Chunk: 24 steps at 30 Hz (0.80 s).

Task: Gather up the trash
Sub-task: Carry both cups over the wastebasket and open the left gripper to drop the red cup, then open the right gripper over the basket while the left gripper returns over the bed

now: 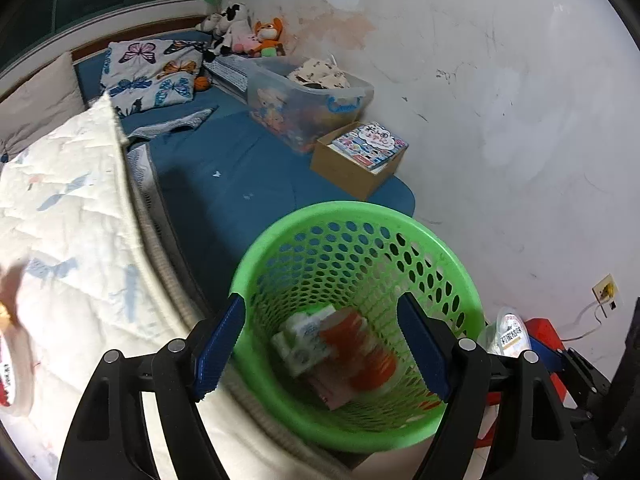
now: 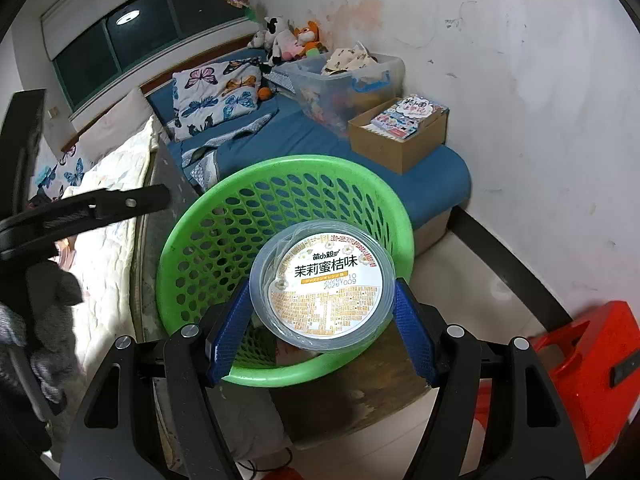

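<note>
Right gripper (image 2: 320,314) is clamped on the round plastic tub (image 2: 322,282), poised over the green basket (image 2: 192,232) beside the bed (image 2: 432,184) — left gripper (image 1: 322,344) hangs spread and empty above wrappers (image 1: 340,350) already inside. Best to centre the tub over the opening, then let go — clear of the near rim.

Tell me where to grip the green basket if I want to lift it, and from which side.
Grip the green basket by its smooth solid rim, coming from above with one finger inside and one outside. The wall below is perforated and probably flexes. The near rim is free; the left gripper hangs open over it.
</note>
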Motion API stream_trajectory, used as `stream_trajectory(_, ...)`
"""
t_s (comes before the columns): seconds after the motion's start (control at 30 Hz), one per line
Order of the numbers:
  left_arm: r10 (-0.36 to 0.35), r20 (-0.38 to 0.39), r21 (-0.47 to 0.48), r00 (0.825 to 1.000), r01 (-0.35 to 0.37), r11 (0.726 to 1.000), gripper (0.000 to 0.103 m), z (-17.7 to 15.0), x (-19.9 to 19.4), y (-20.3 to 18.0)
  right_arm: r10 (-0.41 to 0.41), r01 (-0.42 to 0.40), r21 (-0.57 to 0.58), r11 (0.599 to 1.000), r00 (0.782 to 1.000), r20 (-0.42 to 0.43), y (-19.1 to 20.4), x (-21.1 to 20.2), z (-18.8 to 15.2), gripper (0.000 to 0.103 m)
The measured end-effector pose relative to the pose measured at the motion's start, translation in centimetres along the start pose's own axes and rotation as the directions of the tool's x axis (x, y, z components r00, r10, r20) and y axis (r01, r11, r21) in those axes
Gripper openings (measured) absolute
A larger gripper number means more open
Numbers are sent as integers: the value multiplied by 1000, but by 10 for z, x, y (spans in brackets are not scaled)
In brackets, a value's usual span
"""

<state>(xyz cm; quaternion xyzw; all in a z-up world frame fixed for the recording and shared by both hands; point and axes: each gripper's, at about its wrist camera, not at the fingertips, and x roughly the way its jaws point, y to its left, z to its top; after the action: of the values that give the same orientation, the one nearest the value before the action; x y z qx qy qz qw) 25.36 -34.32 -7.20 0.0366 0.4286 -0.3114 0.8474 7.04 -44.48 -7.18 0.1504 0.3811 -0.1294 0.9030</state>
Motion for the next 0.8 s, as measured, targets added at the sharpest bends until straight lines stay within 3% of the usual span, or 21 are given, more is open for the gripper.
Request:
stream_trajectory(0.37, 41, 56, -60, 998, -38, 997, 76, -17, -55, 39, 31, -31, -6, 999, 999, -33, 12, 18, 5, 70)
stream_trajectory(0.8, 85, 83, -180, 993, -69, 981, 76, -43, -98, 88, 101, -104, -47, 993, 993, -59, 61, 48, 20, 70)
